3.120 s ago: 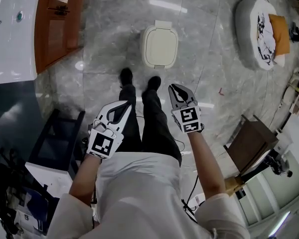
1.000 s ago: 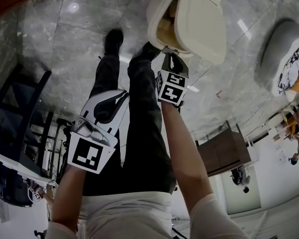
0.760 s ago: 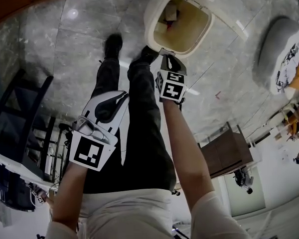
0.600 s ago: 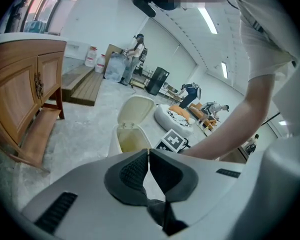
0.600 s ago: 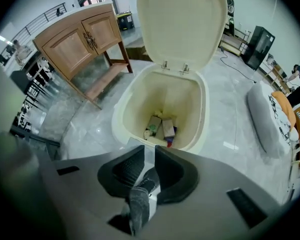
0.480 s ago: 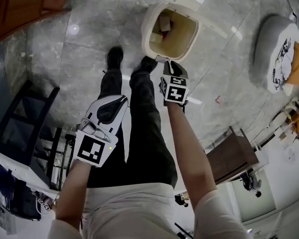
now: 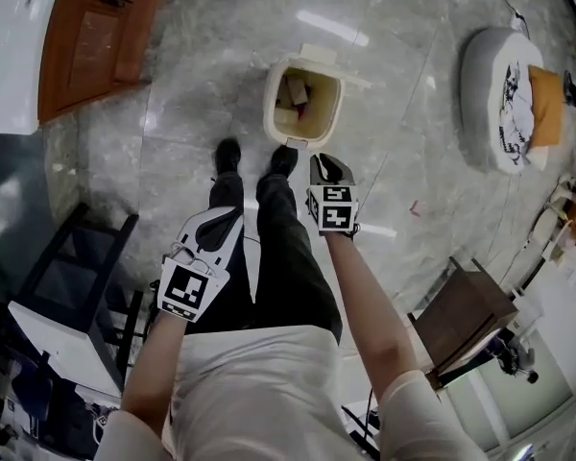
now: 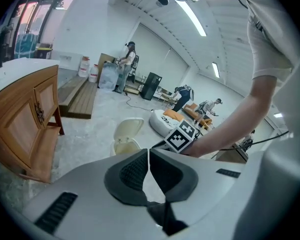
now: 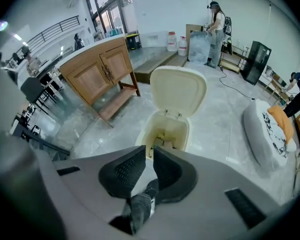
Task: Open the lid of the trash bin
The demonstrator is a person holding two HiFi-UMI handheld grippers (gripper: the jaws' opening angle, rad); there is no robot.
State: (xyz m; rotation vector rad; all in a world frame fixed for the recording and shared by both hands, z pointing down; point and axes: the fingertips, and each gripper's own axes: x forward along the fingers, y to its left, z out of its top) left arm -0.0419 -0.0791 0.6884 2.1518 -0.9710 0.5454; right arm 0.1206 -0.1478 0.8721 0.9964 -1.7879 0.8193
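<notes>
The cream trash bin (image 7: 270, 104) stands on the marble floor just past the person's shoes, and several scraps of rubbish lie inside it. Its lid (image 7: 319, 55) is up, hinged at the far side. In the right gripper view the bin (image 9: 162, 127) is straight ahead with the lid (image 9: 179, 91) upright behind it. My right gripper (image 7: 319, 162) hangs a short way in front of the bin's near rim, apart from it, shut and empty (image 9: 149, 152). The left gripper (image 7: 232, 215) is shut and empty (image 8: 148, 152) by the left thigh; the bin (image 8: 123, 145) shows beyond it.
A wooden cabinet (image 7: 96, 36) stands far left and a white cushion bed (image 7: 504, 94) far right. A black-framed stand (image 7: 77, 286) is near the left leg, a brown box (image 7: 466, 310) at the right. People work in the background (image 9: 216, 19).
The lid, flat on the bin 3 s ago, swung up with my right gripper at the front rim and now stands open. The right gripper has since drawn back from the bin.
</notes>
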